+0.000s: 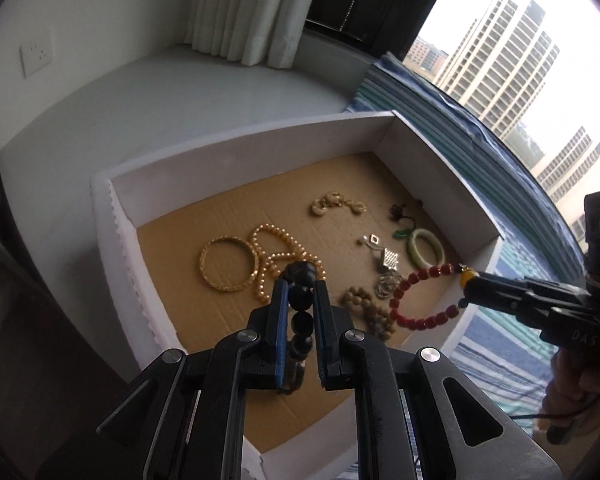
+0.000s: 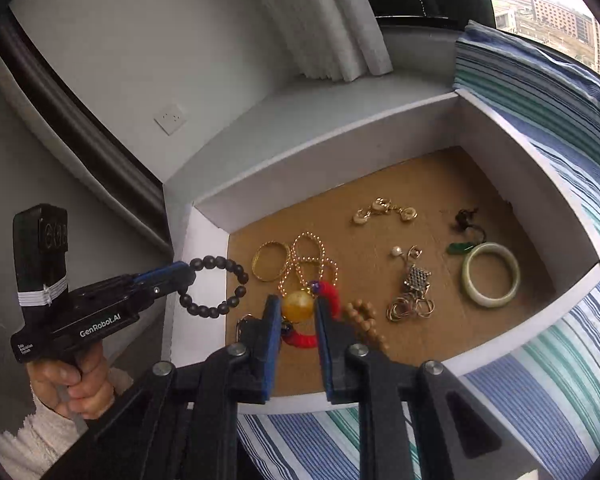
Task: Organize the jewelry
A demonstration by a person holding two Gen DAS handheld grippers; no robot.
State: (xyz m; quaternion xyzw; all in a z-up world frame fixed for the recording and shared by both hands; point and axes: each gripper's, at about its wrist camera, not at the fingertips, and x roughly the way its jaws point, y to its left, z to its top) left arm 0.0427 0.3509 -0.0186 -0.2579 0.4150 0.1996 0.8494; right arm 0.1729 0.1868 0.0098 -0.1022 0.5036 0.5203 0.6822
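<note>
A white box (image 1: pixel 260 148) with a cardboard floor holds loose jewelry. My left gripper (image 1: pixel 300 284) is shut on a black bead bracelet (image 1: pixel 302 320), held above the box's near left part. The right wrist view shows this black bracelet (image 2: pixel 220 262) hanging as a loop from the left gripper (image 2: pixel 190 276) over the box's left wall. My right gripper (image 2: pixel 298 300) is shut on the amber bead (image 2: pixel 298 306) of a red bead bracelet (image 2: pixel 332 292). From the left wrist view, the red bracelet (image 1: pixel 416 276) dangles from the right gripper (image 1: pixel 466 286) over the box's right side.
On the box floor lie a gold bangle (image 1: pixel 202 266), a golden bead necklace (image 1: pixel 268 258), a gold link chain (image 1: pixel 336 204), silver pieces (image 1: pixel 388 260), a jade bangle (image 1: pixel 413 248) and brown wooden beads (image 1: pixel 374 312). Striped cloth (image 2: pixel 540 380) lies under and beside the box.
</note>
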